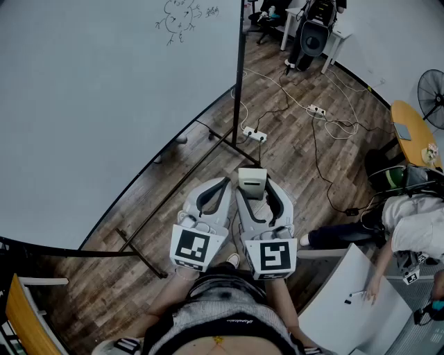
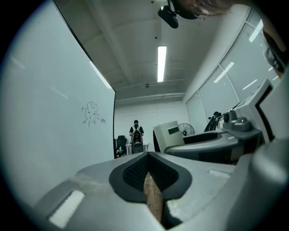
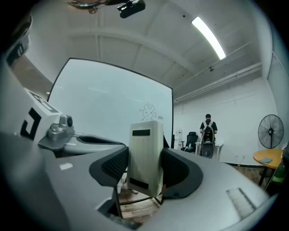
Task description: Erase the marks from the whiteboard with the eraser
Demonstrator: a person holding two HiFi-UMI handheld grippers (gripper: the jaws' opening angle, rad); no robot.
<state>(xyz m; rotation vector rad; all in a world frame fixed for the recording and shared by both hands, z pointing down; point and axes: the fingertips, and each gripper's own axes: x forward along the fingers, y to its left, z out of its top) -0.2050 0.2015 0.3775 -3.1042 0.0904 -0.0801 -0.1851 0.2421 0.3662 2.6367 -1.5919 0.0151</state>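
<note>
A large whiteboard (image 1: 90, 104) on a black stand fills the left of the head view, with a small drawn doodle (image 1: 182, 19) near its top right corner. The doodle (image 2: 90, 113) also shows in the left gripper view, and the doodle (image 3: 148, 112) in the right gripper view. My right gripper (image 1: 254, 188) is shut on a cream block eraser (image 1: 252, 183), which stands upright between its jaws (image 3: 144, 155). My left gripper (image 1: 215, 196) is beside it, jaws closed together with nothing between them. Both grippers hang low, well short of the board.
The stand's black feet (image 1: 139, 253) cross the wood floor before me. Cables and power strips (image 1: 254, 134) lie beyond. A seated person (image 1: 409, 218) is at right by a white panel (image 1: 347, 298). A fan (image 1: 431, 97), yellow table (image 1: 413, 132) and chair (image 1: 313, 35) stand farther off.
</note>
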